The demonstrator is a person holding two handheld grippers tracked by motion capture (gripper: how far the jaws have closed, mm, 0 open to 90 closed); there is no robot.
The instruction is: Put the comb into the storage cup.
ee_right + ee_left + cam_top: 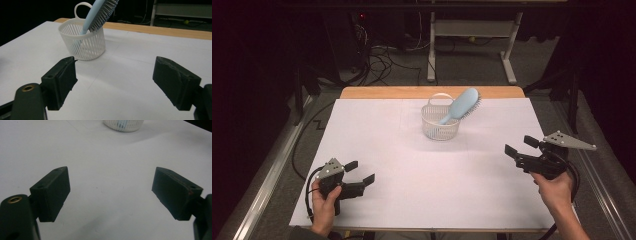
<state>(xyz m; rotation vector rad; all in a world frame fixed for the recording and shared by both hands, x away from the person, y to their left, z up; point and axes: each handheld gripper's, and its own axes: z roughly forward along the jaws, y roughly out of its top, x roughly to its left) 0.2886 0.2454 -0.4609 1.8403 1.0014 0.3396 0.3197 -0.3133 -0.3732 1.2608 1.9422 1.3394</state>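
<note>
A white slatted basket (440,122) with a loop handle stands at the table's far middle. A light blue hairbrush (460,105) leans in it, handle down, bristled head sticking out over the right rim. In the right gripper view the basket (83,42) and hairbrush (100,13) lie ahead and to the left. My left gripper (360,171) rests open near the front left, with nothing between its jaws. My right gripper (520,146) is open at the right side, pointing toward the basket. The basket's base (123,125) shows at the top of the left gripper view.
White paper (412,165) covers the wooden table (377,93), whose far edge shows bare. Beyond it on the floor are cables and a white desk frame (472,40). Metal rails run along both sides.
</note>
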